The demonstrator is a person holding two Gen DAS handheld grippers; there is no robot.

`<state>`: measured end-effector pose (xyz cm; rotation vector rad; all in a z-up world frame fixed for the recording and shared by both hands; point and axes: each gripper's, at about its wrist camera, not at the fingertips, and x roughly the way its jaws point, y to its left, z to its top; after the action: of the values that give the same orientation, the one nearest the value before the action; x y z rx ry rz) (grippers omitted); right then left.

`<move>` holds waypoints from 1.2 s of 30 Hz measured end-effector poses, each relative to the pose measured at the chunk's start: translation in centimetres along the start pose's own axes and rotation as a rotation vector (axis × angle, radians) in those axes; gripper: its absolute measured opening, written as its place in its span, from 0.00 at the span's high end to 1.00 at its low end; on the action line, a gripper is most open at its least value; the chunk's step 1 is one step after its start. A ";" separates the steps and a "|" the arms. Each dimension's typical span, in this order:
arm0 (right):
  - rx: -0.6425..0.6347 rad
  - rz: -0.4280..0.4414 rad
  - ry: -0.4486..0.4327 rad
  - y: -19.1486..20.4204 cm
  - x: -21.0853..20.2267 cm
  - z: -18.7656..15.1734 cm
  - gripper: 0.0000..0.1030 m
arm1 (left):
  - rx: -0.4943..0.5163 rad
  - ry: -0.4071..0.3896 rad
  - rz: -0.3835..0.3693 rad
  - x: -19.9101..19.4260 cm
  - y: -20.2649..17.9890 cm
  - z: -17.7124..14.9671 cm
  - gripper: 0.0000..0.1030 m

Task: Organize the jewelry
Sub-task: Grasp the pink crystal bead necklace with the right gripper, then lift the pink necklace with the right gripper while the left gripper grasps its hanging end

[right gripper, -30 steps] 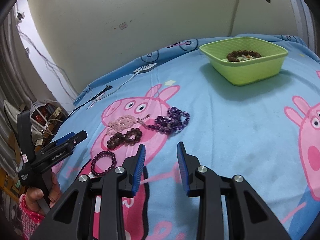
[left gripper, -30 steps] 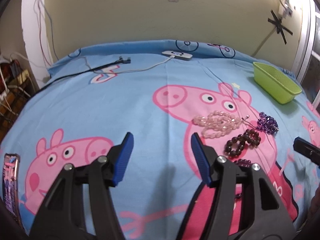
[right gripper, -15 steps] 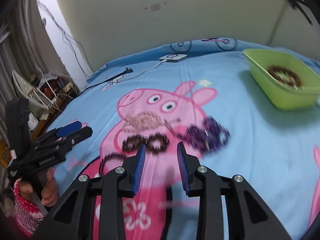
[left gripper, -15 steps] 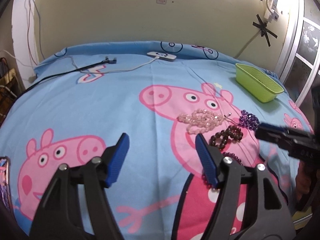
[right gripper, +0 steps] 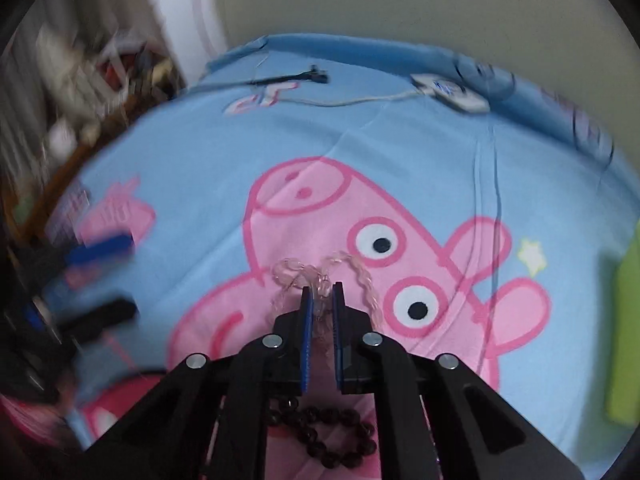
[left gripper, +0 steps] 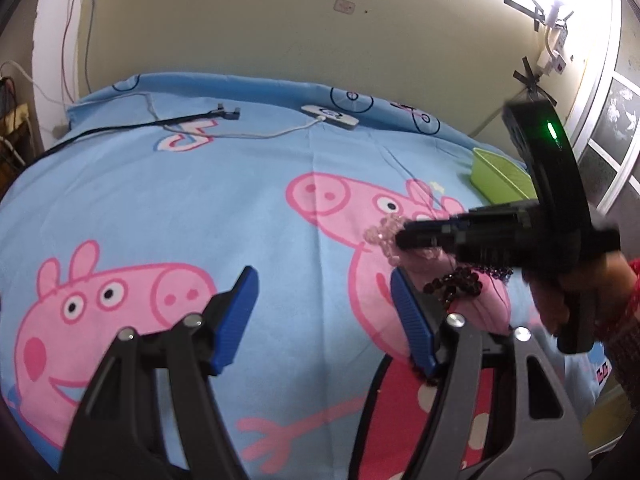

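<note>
A pale pink bead bracelet [right gripper: 320, 278] lies on the blue cartoon bedsheet [right gripper: 380, 140]. My right gripper [right gripper: 320, 292] has its jaws nearly closed around those beads, low on the sheet. In the left wrist view the right gripper [left gripper: 404, 236] reaches in from the right over the pink bracelet [left gripper: 382, 232]. A dark brown bead bracelet [right gripper: 324, 436] lies just behind the right gripper's fingers; it also shows in the left wrist view [left gripper: 454, 284]. My left gripper [left gripper: 320, 292] is open and empty above the sheet, left of the jewelry.
A green plastic basket [left gripper: 496, 178] stands at the far right of the bed, and its edge shows in the right wrist view [right gripper: 626, 340]. A white charger with cable [left gripper: 330, 116] and a black cable [left gripper: 160, 122] lie near the far edge. Clutter stands left of the bed.
My right gripper has swung left and down onto the pink bracelet and its jaws have narrowed around the beads. The left gripper has stayed open and shifted slightly.
</note>
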<state>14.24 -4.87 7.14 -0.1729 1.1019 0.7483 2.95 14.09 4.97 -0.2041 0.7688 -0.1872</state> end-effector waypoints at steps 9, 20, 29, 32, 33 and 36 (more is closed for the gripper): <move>0.153 0.202 -0.210 -2.0 -9.7 2.1 1.00 | 0.102 -0.074 -0.079 -1.4 -4.0 2.8 0.27; 0.088 0.202 -0.381 -1.7 -20.2 2.7 1.00 | 0.264 -0.128 -0.219 -0.5 -14.0 8.6 0.31; 0.150 0.126 -0.483 -7.4 -25.9 0.6 1.00 | 0.323 -0.102 -0.366 2.2 -20.8 12.2 0.93; 0.184 0.092 -0.501 -10.0 -26.8 -0.5 1.00 | 0.353 -0.086 -0.394 4.0 -23.9 13.0 0.93; 0.194 0.082 -0.505 -10.9 -26.9 -0.9 1.00 | 0.359 -0.080 -0.401 4.4 -24.7 13.1 0.93; 0.243 0.056 -0.505 -14.2 -26.7 -2.4 1.00 | 0.382 -0.042 -0.417 7.0 -27.4 13.2 0.93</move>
<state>14.97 -28.97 25.61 0.2451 0.7065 0.6527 14.61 -12.55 16.36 -0.0022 0.6279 -0.7156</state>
